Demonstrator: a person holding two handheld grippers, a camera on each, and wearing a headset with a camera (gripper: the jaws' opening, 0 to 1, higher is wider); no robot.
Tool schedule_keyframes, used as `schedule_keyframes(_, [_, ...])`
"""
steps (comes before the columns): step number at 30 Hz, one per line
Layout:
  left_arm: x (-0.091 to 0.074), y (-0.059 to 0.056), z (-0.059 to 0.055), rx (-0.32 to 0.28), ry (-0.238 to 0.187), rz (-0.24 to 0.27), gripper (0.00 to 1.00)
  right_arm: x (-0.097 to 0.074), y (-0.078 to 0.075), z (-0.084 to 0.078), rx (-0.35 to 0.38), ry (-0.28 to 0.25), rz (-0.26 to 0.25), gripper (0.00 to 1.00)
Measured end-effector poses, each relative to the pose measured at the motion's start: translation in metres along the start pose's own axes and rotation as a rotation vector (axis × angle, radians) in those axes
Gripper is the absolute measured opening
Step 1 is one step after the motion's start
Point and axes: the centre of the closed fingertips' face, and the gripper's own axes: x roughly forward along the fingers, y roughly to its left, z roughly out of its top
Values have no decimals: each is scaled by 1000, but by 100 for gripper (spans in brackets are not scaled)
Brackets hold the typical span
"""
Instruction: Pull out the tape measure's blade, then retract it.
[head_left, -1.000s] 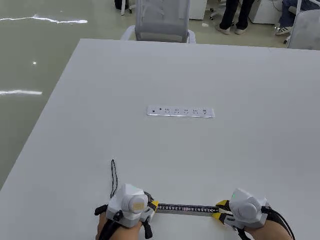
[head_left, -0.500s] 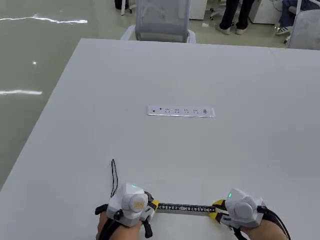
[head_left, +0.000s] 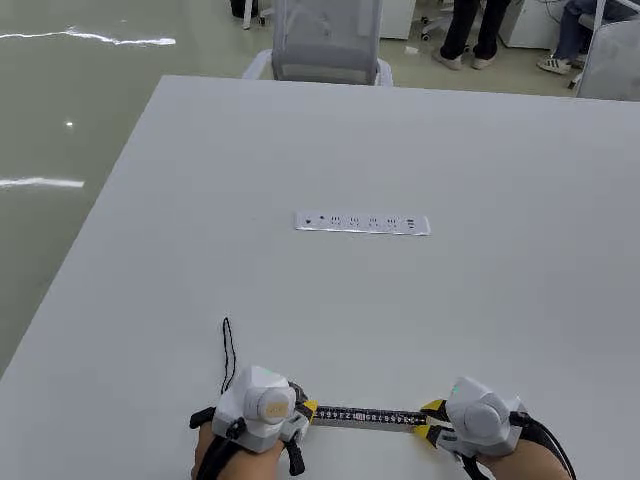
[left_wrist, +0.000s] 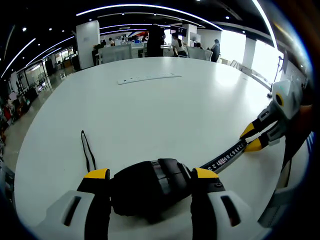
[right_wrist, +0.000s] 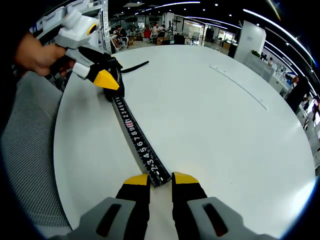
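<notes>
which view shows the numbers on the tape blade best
The right gripper view: the blade runs up the frame, numerals large and readable. The head view shows a thin strip, the left gripper view a short foreshortened stretch.

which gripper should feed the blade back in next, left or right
Right. The right gripper pinches the blade tip and can likely ease it back; the left gripper is clamped on the tape measure case, anchoring it.
</notes>
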Motion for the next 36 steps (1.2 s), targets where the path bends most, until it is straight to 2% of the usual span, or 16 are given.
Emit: schedule_keyframes(36, [0, -2, -1, 18, -7, -7, 61, 9, 11, 15, -3, -10, 34, 14])
